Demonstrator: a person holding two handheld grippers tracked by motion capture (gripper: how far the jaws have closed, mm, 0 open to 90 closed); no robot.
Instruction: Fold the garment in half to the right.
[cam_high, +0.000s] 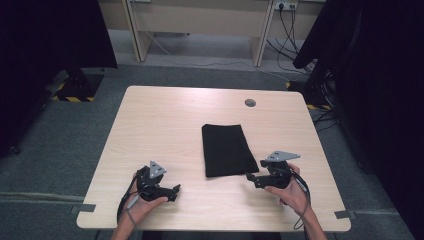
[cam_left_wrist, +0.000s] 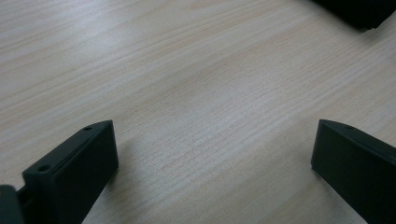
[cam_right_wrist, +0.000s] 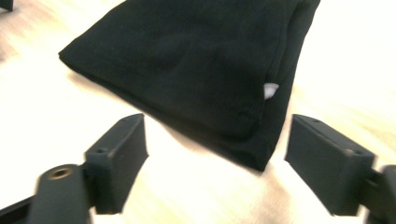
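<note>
Jaws on the right gripper (cam_right_wrist: 215, 158) and left gripper (cam_left_wrist: 215, 163) gape empty; that folded black cloth (cam_right_wrist: 187, 70) looks soft, light, best pinched at its near corner.

Each hand holds a black gripper: the left gripper (cam_high: 176, 190) carries a small grey three-cornered plate on top and trails a dark cable that loops back beside the forearm, while the right gripper (cam_high: 248, 176) bears a broader grey plate, and its cable curves round the wrist. In the gripper views the jaws are blocky matt black wedges with flat inner faces and small screw holes along their upper edges, and the right one shows a brass-coloured insert in a rounded black link at its base. The forearms look bare, with no sleeve visible, though the picture is too coarse to be sure.
</note>
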